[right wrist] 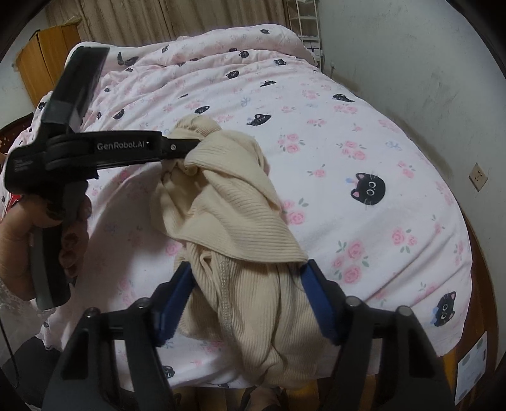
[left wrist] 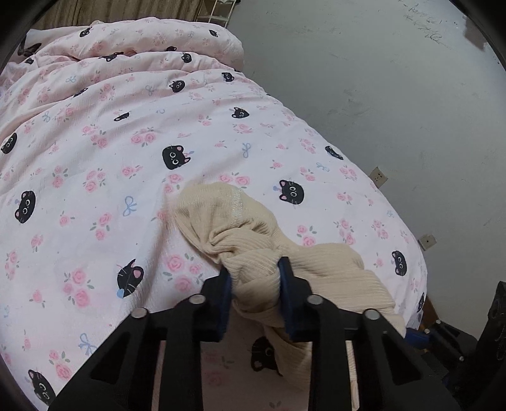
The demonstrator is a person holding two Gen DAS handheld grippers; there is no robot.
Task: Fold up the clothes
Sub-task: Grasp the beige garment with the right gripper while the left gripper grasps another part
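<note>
Item: beige ribbed knit garment (right wrist: 240, 221), bunched and held over the bed.
Right gripper (right wrist: 246, 281): blue-padded fingers clamp a thick gather between them.
Left gripper (left wrist: 254, 278): fingers pinch another twisted fold (its body, held in a hand (right wrist: 19, 227), shows in the right wrist view).
Beyond the fingers: pink cat-and-rose duvet (left wrist: 126, 151), then grey wall (left wrist: 379, 95).

You are in a home bedroom: a bed under a pink cat-and-rose print duvet (right wrist: 348, 132), beige pleated curtains (right wrist: 164, 22), an orange wooden wardrobe (right wrist: 47, 60).
</note>
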